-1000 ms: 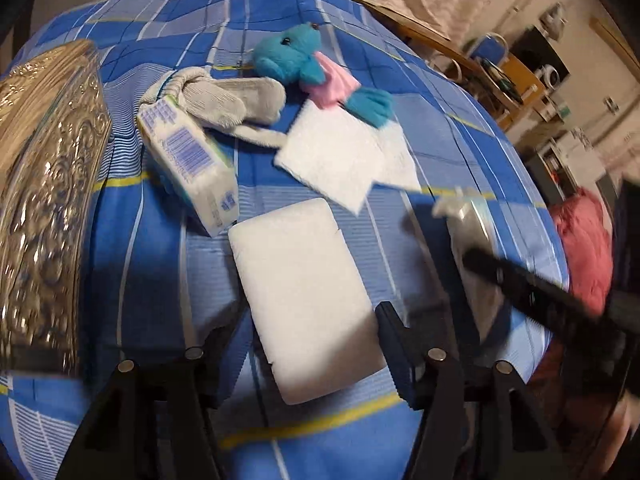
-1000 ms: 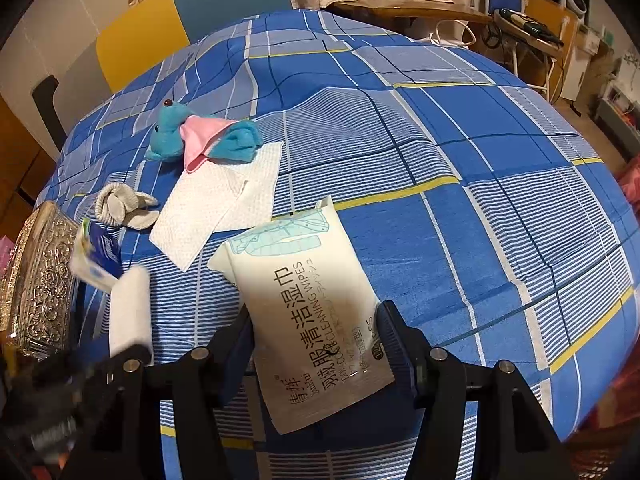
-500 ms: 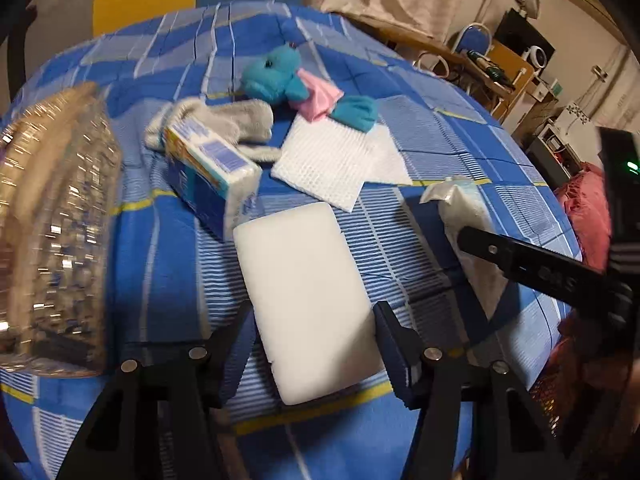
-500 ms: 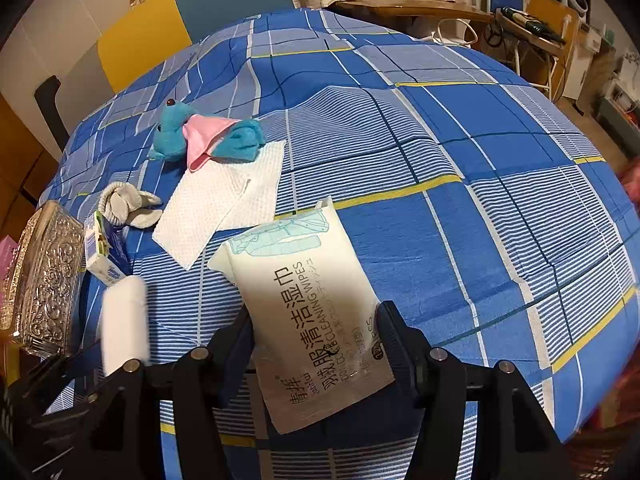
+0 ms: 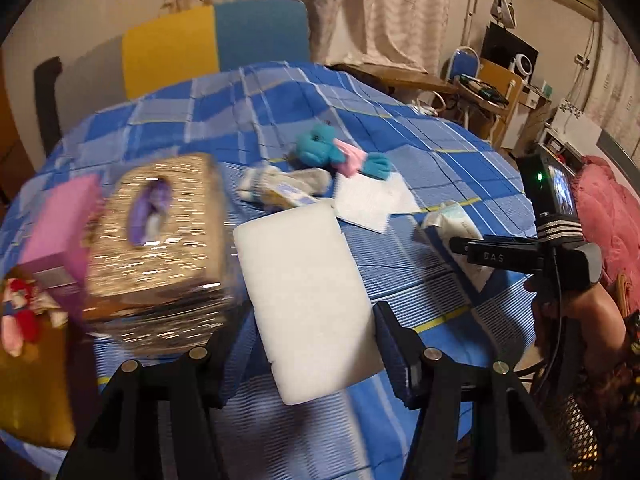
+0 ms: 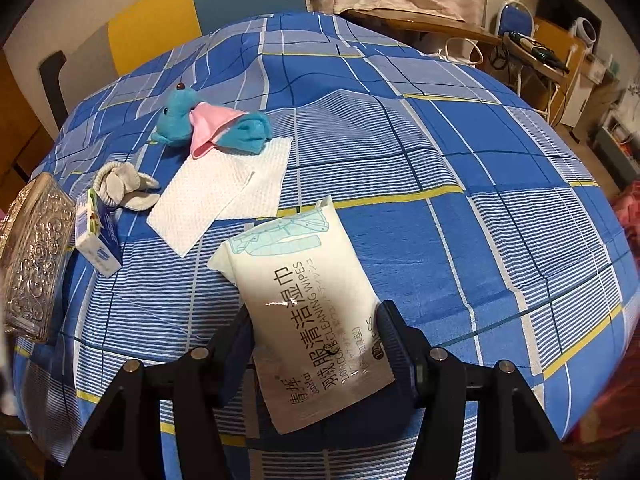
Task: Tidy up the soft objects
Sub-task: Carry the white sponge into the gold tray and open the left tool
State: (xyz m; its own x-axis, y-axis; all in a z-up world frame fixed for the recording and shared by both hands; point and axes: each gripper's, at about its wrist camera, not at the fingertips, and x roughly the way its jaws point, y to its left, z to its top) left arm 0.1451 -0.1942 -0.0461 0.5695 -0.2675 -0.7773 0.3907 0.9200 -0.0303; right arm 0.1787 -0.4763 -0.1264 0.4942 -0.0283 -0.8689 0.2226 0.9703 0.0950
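Sponge block (image 5: 306, 300), white and rectangular, sits clamped in your left gripper (image 5: 310, 344), lifted off the blue plaid cloth (image 6: 460, 152) just right of the gold tissue box (image 5: 160, 240). Your right gripper (image 6: 316, 346) clasps the wet-wipes pack (image 6: 308, 304). Far left on the cloth lie the teal plush toy (image 6: 180, 120) and white paper towel (image 6: 220, 196).

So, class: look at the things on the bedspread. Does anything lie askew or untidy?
Yes. The two white cloths overlap crookedly, and the blue soft toy sprawls on its side across their top edge.
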